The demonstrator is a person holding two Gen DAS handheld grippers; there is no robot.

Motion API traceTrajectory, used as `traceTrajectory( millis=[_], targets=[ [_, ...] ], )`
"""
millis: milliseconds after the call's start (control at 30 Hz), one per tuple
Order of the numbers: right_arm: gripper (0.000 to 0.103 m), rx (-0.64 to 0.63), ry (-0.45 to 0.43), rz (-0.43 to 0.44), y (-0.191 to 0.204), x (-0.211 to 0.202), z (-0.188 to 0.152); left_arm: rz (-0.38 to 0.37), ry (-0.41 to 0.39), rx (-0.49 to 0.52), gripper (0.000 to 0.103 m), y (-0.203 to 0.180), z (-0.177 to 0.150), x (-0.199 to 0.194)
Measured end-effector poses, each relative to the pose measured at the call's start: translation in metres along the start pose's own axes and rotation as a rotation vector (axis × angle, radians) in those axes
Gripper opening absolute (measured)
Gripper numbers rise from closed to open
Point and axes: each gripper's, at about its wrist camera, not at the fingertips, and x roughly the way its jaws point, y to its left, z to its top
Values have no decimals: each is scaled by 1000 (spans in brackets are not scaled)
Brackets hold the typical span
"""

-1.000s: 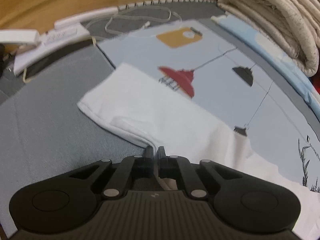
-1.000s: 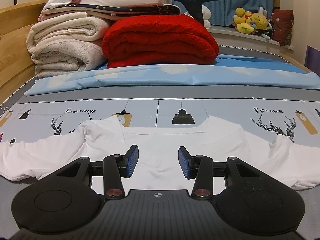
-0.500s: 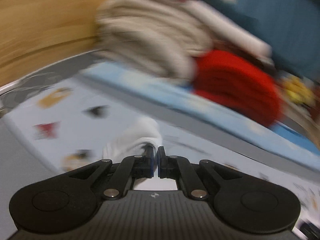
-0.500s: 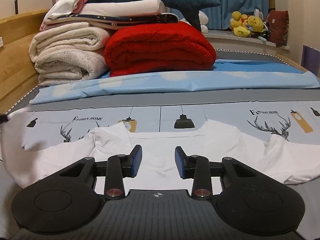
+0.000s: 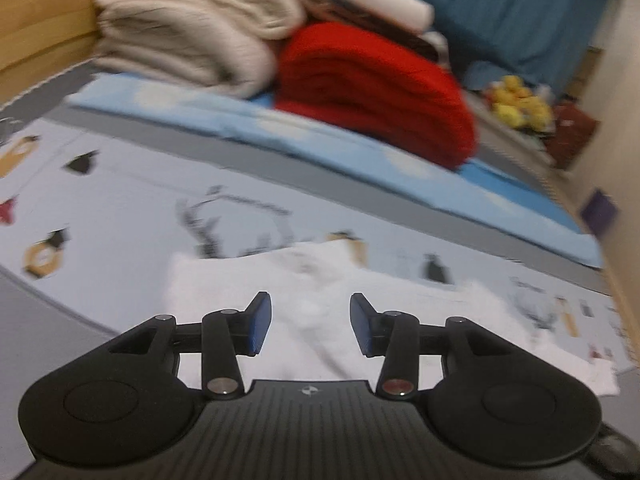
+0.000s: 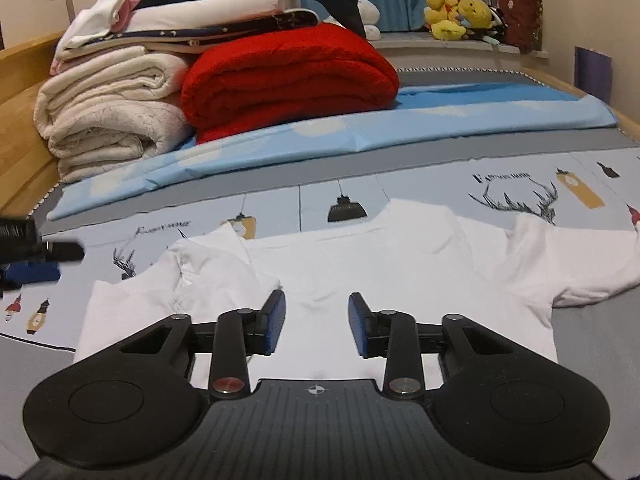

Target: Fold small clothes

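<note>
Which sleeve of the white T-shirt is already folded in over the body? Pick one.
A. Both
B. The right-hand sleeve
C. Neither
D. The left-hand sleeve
D: on the white T-shirt, the left-hand sleeve lies over the body, while the right-hand sleeve is spread out.

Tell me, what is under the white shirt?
The white shirt lies flat on a pale printed sheet with lamp and deer pictures. The sheet shows around it; the part beneath is covered, so anything else there is hidden.
</note>
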Motion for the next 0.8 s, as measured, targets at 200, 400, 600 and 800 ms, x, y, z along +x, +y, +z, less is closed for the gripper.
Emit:
traceTrajectory(
  millis=[200,400,600,800],
  targets=[
    [16,-25,-22,33,4,4,5,74,15,-16,48,31,8,5],
    [17,-52,-23,27,0,15,14,86,32,-6,48,37,17,25],
    [17,-29,-44,23,-12,28,23,48,73,-58,46,46,28,48],
    [17,-23,-70,22,-21,37,30,-11,143,-167,32,63,30,64]
  ],
)
